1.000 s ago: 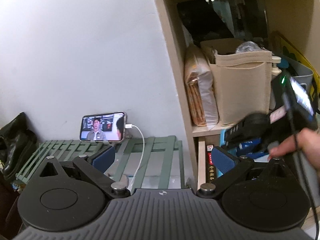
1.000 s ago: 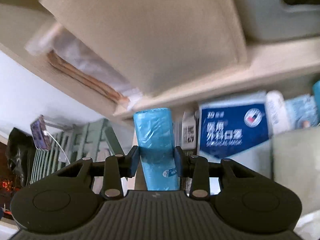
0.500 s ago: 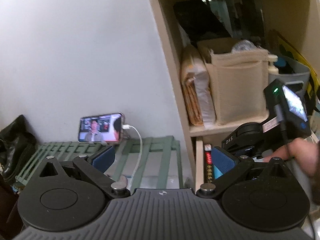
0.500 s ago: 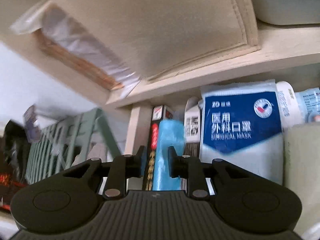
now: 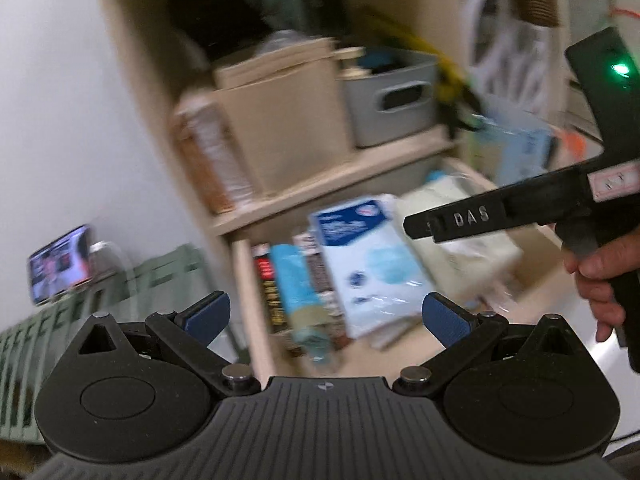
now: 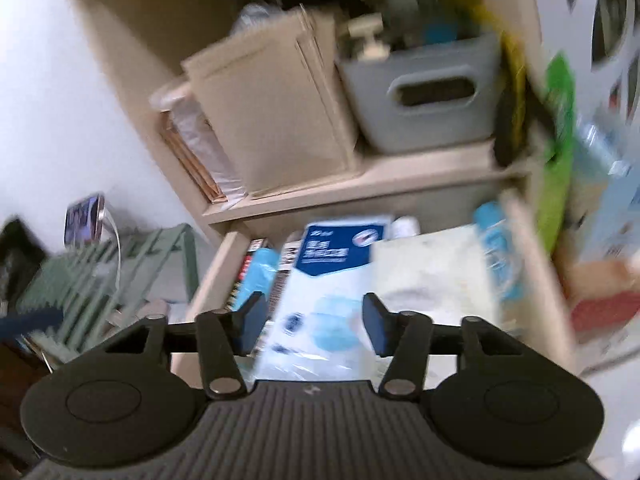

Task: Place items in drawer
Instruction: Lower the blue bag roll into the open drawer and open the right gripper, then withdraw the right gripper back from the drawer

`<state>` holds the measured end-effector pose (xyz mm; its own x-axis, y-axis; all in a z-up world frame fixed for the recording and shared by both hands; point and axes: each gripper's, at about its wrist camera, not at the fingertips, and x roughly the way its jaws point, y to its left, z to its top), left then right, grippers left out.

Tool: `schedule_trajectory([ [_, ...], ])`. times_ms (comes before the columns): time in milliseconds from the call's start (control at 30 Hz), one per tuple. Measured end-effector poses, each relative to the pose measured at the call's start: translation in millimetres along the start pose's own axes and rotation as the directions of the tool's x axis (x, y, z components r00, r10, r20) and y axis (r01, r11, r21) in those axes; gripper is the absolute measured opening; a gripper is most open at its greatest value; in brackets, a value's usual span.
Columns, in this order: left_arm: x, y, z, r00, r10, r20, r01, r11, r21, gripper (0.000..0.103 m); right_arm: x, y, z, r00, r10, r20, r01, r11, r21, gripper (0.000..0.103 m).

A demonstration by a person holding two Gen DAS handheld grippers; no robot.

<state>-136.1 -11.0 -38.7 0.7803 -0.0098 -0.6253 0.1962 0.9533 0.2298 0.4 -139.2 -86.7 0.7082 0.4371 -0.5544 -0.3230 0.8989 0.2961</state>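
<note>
Your left gripper [image 5: 326,316] hangs tilted down over the open drawer [image 5: 244,300], blue pads spread wide with nothing between them. Your right gripper [image 6: 312,322] also points down at the drawer, its jaws opening and empty (the frame is smeared, so the gap is probably about half its reach). Your right hand [image 5: 608,280] wraps the handle, right of the drawer.
</note>
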Motion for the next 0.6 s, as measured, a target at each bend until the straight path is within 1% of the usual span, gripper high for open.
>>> schedule_trajectory([
  [67, -2, -11, -7, 0.999, -0.038, -0.005, 0.038, 0.999, 0.026, 0.1, -17, 0, -17, 0.999, -0.026, 0.034, 0.028, 0.998, -0.058, 0.038],
  [100, -4, -15, -10, 0.999, -0.053, -0.007, 0.053, 0.998, 0.036, 0.098, -25, 0, -25, 0.998, -0.038, 0.05, 0.042, 0.995, -0.086, 0.035],
  [167, -5, -23, -15, 0.997, -0.076, -0.015, 0.076, 0.996, 0.053, 0.085, -39, -1, -40, 0.997, -0.043, 0.059, 0.049, 0.994, -0.1, 0.033],
  [200, -4, -25, -17, 0.996, -0.082, -0.027, 0.083, 0.995, 0.054, 0.082, -46, -2, -46, 0.997, -0.047, 0.063, 0.053, 0.994, -0.094, 0.032],
  [233, -2, -26, -20, 0.995, -0.091, -0.044, 0.093, 0.994, 0.049, 0.071, -53, -3, -52, 0.997, -0.049, 0.067, 0.054, 0.995, -0.087, 0.031],
  [267, -1, -28, -22, 0.993, -0.1, -0.065, 0.103, 0.994, 0.041, 0.058, -59, -4, -58, 0.996, -0.051, 0.07, 0.057, 0.995, -0.087, 0.028],
  [300, 2, -29, -25, 0.99, -0.105, -0.089, 0.108, 0.994, 0.03, 0.052, -63, -3, -64, 0.996, -0.057, 0.074, 0.064, 0.994, -0.091, 0.025],
  [367, 6, -29, -29, 0.985, -0.12, -0.127, 0.122, 0.993, 0.006, 0.026, -70, 1, -75, 0.996, -0.054, 0.074, 0.061, 0.993, -0.101, 0.024],
  [433, 9, -27, -32, 0.978, -0.141, -0.151, 0.139, 0.99, -0.023, 0.015, -75, 2, -85, 0.996, -0.052, 0.069, 0.058, 0.994, -0.097, 0.023],
  [533, 15, -24, -37, 0.967, -0.172, -0.187, 0.162, 0.985, -0.066, 0.01, -78, 3, -95, 0.997, -0.048, 0.054, 0.053, 0.994, -0.101, 0.023],
  [600, 17, -24, -39, 0.963, -0.174, -0.205, 0.161, 0.984, -0.076, 0.009, -75, 4, -98, 0.998, -0.043, 0.041, 0.047, 0.993, -0.109, 0.023],
])
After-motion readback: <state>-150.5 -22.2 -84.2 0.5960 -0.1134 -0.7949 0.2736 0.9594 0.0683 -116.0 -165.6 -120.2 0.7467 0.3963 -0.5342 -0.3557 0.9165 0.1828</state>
